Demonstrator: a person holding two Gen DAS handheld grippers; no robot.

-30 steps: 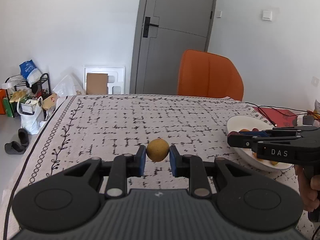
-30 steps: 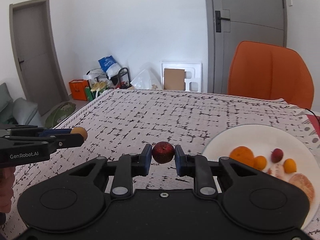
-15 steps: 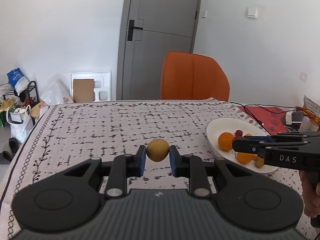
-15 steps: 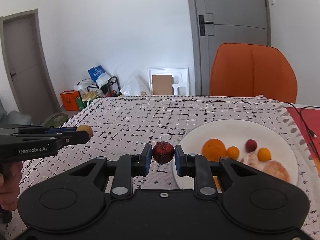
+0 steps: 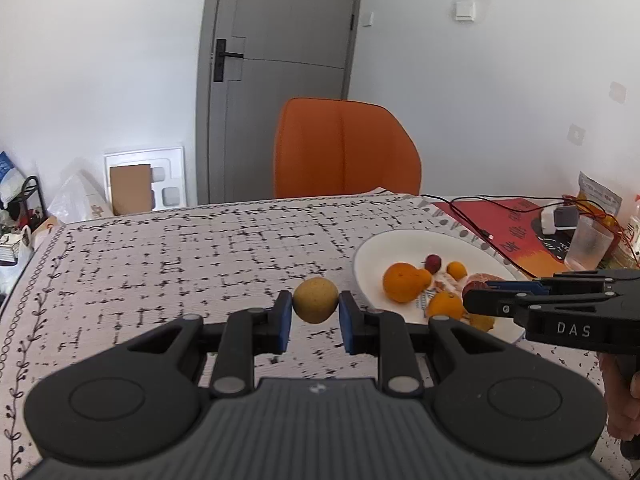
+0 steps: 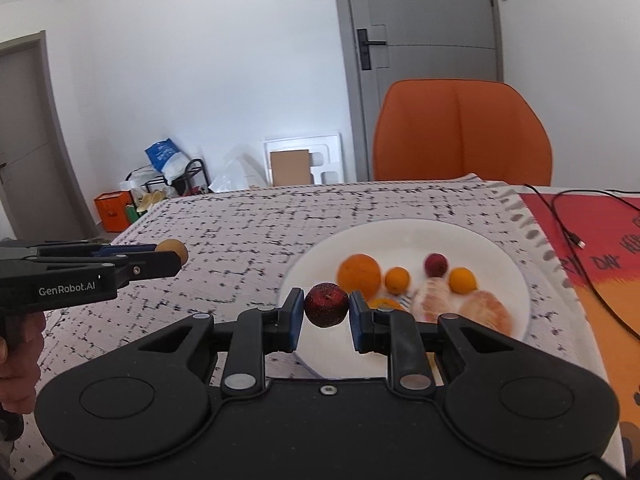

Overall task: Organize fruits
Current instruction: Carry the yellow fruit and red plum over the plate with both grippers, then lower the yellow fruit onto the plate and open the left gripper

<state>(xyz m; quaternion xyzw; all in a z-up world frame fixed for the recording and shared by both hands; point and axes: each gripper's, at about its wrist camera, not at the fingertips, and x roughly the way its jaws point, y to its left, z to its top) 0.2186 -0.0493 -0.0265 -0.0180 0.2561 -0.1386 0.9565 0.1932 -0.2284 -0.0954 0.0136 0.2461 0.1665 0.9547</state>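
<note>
White porcelain shows ahead and to the right of the left gripper (image 5: 315, 320): a plate (image 5: 384, 242) whose near rim is seen just beyond the right-hand jaw. Bare patterned surface (image 5: 180, 256) is left open ahead of and to the left of these jaws, up to the far edge where an orange chair (image 5: 346, 148) stands. A yellow-brown round fruit (image 5: 315, 300) is pinched between the blue pads (image 5: 283, 322), clear of the cloth.

From the right wrist, the plate (image 6: 508, 256) is seen directly ahead of the right gripper (image 6: 326, 320), its near rim passing beneath the jaws. A dark red fruit (image 6: 326, 305) is clamped between those jaws, above the plate's near part. Just beyond it lie a large orange (image 6: 359, 271), two small oranges and peeled segments (image 6: 486, 312). Open plate is left on the far side. To the right, a cable (image 6: 568, 232) crosses a red mat (image 6: 600, 248) near the surface's edge.
</note>
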